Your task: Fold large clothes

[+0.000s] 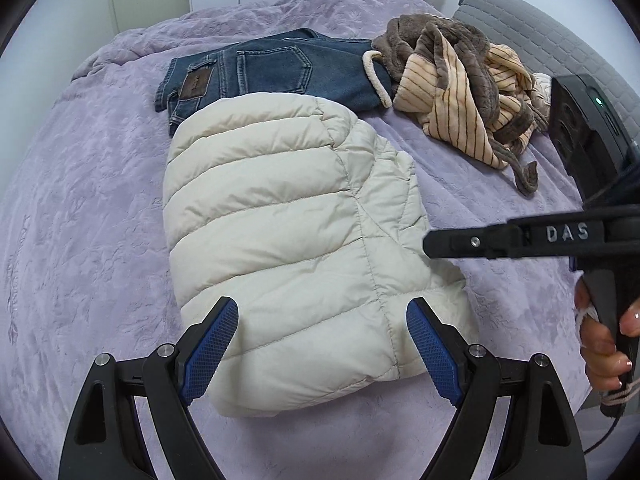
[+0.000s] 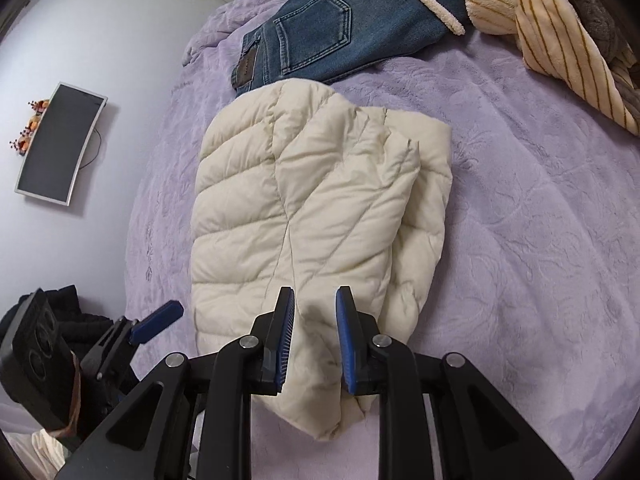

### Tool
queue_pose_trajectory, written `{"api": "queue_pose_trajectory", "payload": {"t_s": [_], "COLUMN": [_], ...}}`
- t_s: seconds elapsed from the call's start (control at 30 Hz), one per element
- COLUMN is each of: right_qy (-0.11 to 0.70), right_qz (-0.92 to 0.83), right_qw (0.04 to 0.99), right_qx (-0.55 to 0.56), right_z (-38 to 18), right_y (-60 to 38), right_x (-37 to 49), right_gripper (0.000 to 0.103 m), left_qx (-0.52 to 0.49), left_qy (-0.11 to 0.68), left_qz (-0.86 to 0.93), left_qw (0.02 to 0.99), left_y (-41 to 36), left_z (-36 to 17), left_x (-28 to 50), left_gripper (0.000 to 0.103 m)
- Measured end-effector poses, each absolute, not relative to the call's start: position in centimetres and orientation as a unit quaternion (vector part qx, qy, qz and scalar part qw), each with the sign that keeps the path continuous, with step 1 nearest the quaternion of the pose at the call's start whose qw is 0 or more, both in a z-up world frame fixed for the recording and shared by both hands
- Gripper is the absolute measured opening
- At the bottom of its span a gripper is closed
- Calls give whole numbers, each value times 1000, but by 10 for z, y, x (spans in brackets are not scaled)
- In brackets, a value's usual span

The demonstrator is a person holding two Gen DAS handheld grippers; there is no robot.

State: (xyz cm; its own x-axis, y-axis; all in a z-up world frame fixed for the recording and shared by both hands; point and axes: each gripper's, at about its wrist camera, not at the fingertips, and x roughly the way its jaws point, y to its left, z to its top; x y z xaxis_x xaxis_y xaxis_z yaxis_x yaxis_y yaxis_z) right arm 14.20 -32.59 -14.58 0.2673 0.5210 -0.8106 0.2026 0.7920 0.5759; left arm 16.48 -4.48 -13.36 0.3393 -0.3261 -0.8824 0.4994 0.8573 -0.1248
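— Lying folded on the bedspread [image 1: 80, 208]: one cream jacket [image 1: 280, 232], quilted, in a compact bundle. Is any label seen on it?

— None is seen. Beyond it, folded jeans [image 1: 276, 68] are laid, overlapped at one corner by the jacket's far edge; a brown waistband patch is carried, but its lettering cannot be read.

— And to the right of the jeans?

— A heap [image 1: 460, 92] of brown plush and cream striped fabric is listed, unfolded, touching the jeans' leg end.

— Grippers?

— Left gripper [image 1: 322, 354]: jaws set wide apart, poised over the jacket's near edge, nothing held. Right gripper [image 2: 315, 340]: jaws parted by a narrow gap, with jacket fabric seen between them; whether it is pinched cannot be told. In the left view, "DAS" is read in raised letters on the right gripper's body, which is held by a hand [image 1: 604, 344].

— Anything on the wall?

— A dark screen [image 2: 60, 148] is mounted there.
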Motion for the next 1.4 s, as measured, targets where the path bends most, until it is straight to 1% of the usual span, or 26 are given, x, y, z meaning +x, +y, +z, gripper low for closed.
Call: {"api": "queue_pose_trajectory", "payload": {"t_s": [0.23, 0.4, 0.8, 0.9, 0.97, 1.0, 1.03, 1.07, 1.17, 1.2, 1.27, 1.3, 1.4], "right_qy": [612, 620, 611, 608, 606, 604, 601, 597, 593, 591, 586, 582, 571], "right_qz": [97, 78, 47, 39, 32, 25, 20, 18, 10, 8, 5, 4, -5], "right_qw": [733, 730, 742, 747, 751, 753, 758, 762, 768, 771, 778, 782, 794], "right_qx": [282, 276, 273, 266, 262, 258, 255, 252, 243, 238, 227, 222, 206], "right_z": [-144, -147, -103, -90, -82, -77, -72, -67, -53, -48, -38, -32, -16], "right_y": [-312, -310, -301, -293, -287, -284, -282, -279, -270, -266, -260, -257, -249], "right_x": [104, 94, 68, 61, 58, 56, 54, 52, 46, 44, 40, 38, 34], "right_gripper": [24, 24, 24, 25, 40, 55, 60, 60, 61, 63, 73, 80, 83], "left_qx": [60, 40, 26, 28, 27, 30, 34, 38, 43, 44, 44, 44, 45], "left_qy": [542, 560, 575, 576, 573, 570, 566, 563, 552, 551, 548, 545, 530], "left_qz": [-227, -206, -156, -153, -152, -151, -150, -150, -150, -151, -150, -148, -136], "left_qw": [807, 801, 803, 802, 805, 807, 810, 812, 819, 819, 822, 824, 836], "left_y": [-21, -4, 32, 39, 42, 43, 43, 44, 47, 49, 51, 52, 57], "left_z": [-137, -134, -113, -105, -99, -95, -91, -88, -75, -71, -63, -59, -46], "left_x": [167, 162, 142, 137, 134, 131, 129, 127, 119, 118, 115, 113, 107], "left_gripper": [87, 87, 87, 89, 89, 89, 91, 103, 103, 103, 103, 103, 103]}}
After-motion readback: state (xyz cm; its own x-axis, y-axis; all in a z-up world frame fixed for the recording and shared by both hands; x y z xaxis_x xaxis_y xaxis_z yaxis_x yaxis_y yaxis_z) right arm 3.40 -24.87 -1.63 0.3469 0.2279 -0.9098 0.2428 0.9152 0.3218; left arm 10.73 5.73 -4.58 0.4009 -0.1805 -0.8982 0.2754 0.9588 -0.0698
